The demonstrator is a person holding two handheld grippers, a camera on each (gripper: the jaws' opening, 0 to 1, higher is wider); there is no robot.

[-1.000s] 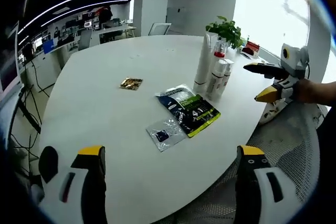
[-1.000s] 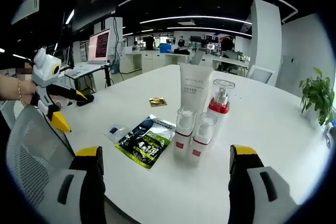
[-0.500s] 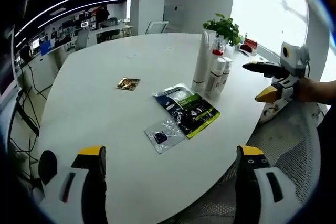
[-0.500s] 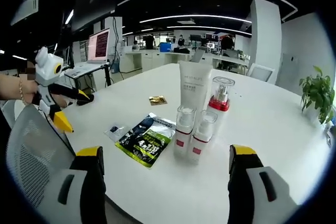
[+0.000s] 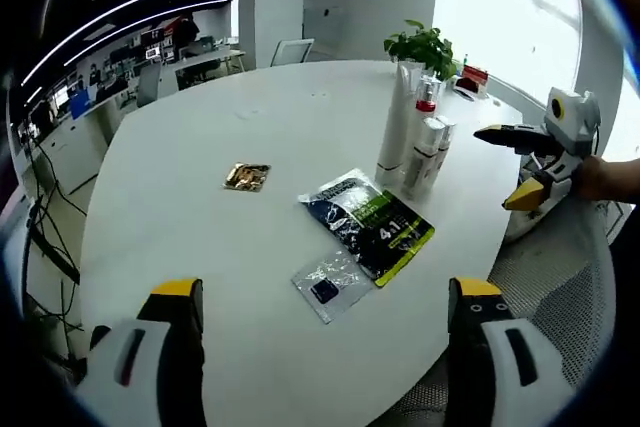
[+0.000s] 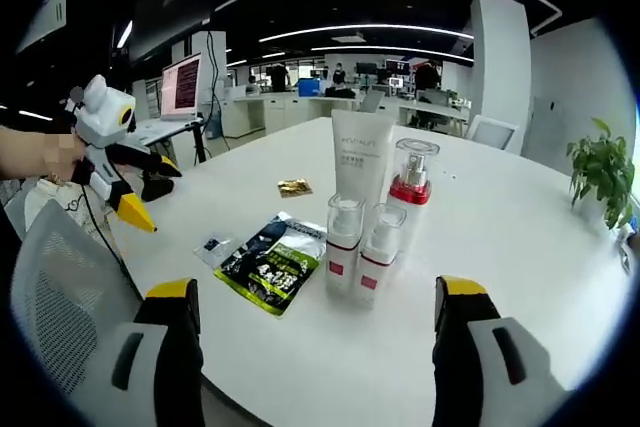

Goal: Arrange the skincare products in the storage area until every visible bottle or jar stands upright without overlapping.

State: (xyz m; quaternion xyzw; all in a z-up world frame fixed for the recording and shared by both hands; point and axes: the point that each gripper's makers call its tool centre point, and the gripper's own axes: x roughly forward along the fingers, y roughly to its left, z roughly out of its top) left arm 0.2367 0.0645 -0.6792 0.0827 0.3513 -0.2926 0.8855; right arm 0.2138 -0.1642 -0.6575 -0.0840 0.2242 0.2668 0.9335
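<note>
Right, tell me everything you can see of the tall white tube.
The tall white tube stands upright on its flat cap end on the white table, tallest of the cluster. It looks like matte plastic, with small grey lettering near the top, too small to read. The pump bottle with the red collar stands close beside it, and two small clear-capped bottles stand in front. Neither gripper touches it.

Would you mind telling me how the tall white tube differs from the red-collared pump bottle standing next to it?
The white tube is the taller of the two, flat-sided and opaque white with faint printing; the red-collared pump bottle is shorter and rounder, topped by a clear cap over a red band. The tube tapers down to its base, while the pump bottle keeps a straight body. Both stand upright on the white table, close together, behind two smaller bottles.
</note>
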